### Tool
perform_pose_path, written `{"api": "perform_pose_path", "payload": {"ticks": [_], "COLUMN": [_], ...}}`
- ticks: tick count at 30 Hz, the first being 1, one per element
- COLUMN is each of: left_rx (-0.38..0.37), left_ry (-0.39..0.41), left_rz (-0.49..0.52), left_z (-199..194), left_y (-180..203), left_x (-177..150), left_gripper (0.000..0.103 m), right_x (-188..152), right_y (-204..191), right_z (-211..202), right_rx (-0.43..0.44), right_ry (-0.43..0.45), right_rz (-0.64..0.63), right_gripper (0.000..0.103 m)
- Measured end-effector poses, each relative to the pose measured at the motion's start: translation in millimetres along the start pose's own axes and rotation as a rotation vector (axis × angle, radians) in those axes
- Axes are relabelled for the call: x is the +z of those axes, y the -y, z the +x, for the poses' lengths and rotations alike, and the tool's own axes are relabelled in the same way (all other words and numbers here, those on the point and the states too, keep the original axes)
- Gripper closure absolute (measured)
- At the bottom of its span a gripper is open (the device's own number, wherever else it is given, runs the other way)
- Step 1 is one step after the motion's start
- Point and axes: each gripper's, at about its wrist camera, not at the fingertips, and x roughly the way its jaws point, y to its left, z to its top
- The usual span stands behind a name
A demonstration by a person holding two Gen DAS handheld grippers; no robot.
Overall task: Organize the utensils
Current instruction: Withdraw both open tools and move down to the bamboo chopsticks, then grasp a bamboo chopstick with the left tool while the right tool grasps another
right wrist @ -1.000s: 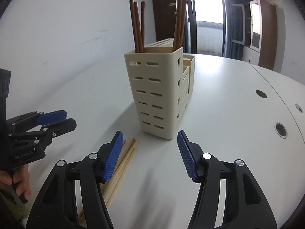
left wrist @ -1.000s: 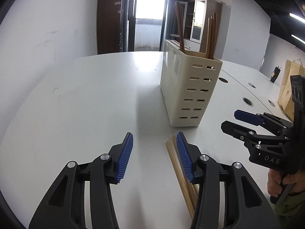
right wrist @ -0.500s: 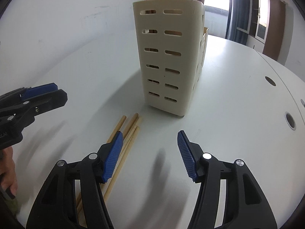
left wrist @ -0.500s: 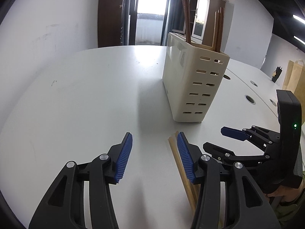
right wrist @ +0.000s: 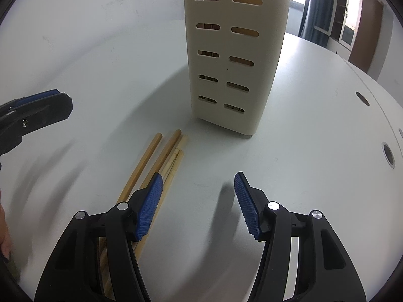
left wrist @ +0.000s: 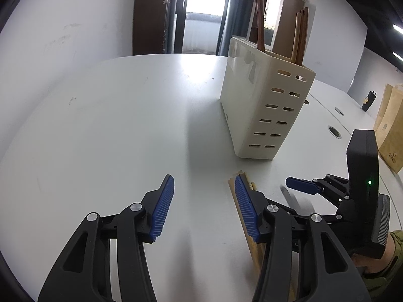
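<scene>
Left wrist view: left gripper (left wrist: 204,201) agape, empty; light chopsticks (right wrist: 161,166) flat on white table (left wrist: 113,125) under its right finger; cream holder (left wrist: 267,110) at one o'clock. Right gripper (right wrist: 199,196) agape, empty, chopsticks beneath left pad.

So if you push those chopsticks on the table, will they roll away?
The light chopsticks look round and smooth, so they would probably roll sideways. They look thin and stiff, so likely light and unbending. Lying bunched flat on the table, one alone may be fiddly to pinch.
</scene>
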Motion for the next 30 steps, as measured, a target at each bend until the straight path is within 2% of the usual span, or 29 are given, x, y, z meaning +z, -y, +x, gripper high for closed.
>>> {"api": "perform_pose_path", "payload": {"ticks": [10,18,21,30], "left_rx": [-0.002,-0.022,-0.033,-0.029], "left_ry": [-0.033,-0.122,-0.138,-0.194], "left_rz": [0.001,0.011,0.021,0.038], "left_z": [11.4,41.0,48.2,75.3], "left_y": [0.3,4.0,9.2,19.9], "left_x": [-1.0,-2.2,-3.4,-7.6], "left_gripper": [0.052,0.053,0.053,0.053], "right_x": [2.0,4.4,4.4,3.7], "right_y": [-7.0,-6.2,-5.0,0.9], "right_z": [3.6,1.2,-0.3,-5.3], "right_rx": [-0.023,-0.028,-0.024,-0.023], "right_ry": [-0.016,-0.038,-0.043,-0.046], "right_rz": [-0.013,-0.002,-0.002,0.040], "right_gripper": [0.042,0.042,0.045,0.046]}}
